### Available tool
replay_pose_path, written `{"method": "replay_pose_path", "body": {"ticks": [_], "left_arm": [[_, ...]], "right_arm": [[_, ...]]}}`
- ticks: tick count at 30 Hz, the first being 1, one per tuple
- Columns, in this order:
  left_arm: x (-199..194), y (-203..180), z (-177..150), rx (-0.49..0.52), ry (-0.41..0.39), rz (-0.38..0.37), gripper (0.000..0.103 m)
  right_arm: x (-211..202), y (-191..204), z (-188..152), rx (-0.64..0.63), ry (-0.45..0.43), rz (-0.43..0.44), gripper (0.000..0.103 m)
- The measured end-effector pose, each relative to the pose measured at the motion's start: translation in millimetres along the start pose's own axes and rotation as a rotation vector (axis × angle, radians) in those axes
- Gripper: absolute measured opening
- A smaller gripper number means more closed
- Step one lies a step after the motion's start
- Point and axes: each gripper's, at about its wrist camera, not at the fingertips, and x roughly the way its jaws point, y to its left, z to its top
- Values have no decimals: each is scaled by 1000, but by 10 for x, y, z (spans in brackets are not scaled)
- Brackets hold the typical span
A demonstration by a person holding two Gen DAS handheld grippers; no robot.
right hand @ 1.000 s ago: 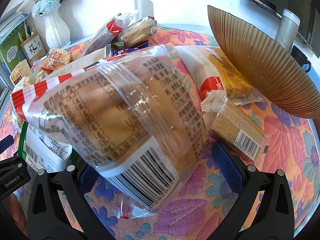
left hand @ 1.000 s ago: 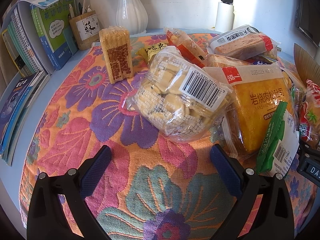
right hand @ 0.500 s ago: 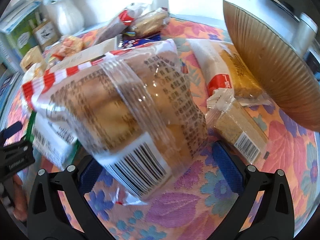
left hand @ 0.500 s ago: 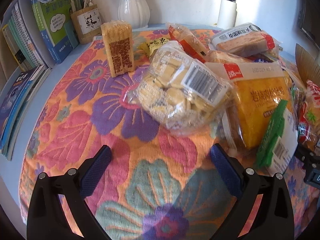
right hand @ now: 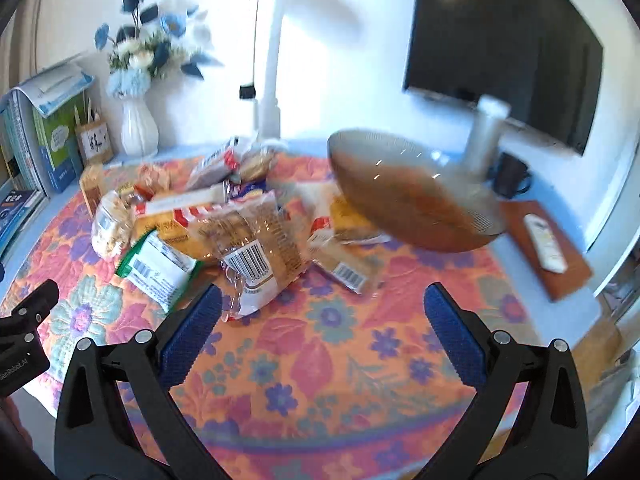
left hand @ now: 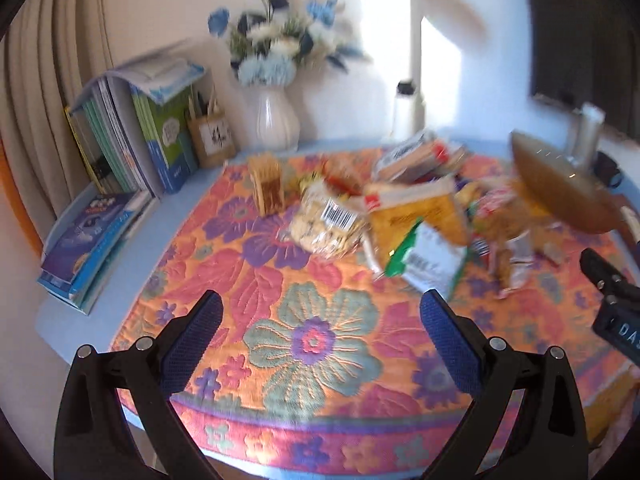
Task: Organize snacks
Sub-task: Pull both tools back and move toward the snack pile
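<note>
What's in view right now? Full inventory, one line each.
Floral quilted tablecloth: 1, orange-pink, covers table.
Snack packets: one pile, count unclear from blur, mixed clear, yellow, green-white, centre of cloth.
Ribbed amber glass bowl: 1, brown, tilted, right of pile.
White ceramic vase of blue flowers: 1, back left.
Upright books: a row, green-blue, far left.
Wooden pen holder: 1, tan, beside vase.
Remote on wooden board: 1, white, far right.
Left gripper: open, empty.
Right gripper: open, empty.

Glossy plastic snack bags [right hand: 256, 248] on quilted cloth [right hand: 320, 360].
</note>
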Motion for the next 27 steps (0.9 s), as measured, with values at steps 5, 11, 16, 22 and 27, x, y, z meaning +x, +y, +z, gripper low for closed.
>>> {"method": "replay_pose_path", "body": {"ticks": [5, 11, 16, 22, 27], "left_arm": [[-337, -53, -27, 14, -57, -6, 98], [-597, -45, -66, 14, -101, -15, 98], [-695, -36, -79, 10, -121, -14, 98], [-625, -10, -92, -3, -105, -16, 98], [-409, 213, -95, -60, -70, -35, 98]], "right_arm": [[-279, -103, -48, 48, -43, 2, 100], [-457, -146, -82, 68, -36, 28, 100], [-544, -97, -110, 56, -43, 53, 100], [-535, -17, -120, 39, -41, 90, 100], [-367, -40, -140, 60, 7, 109, 100]]}}
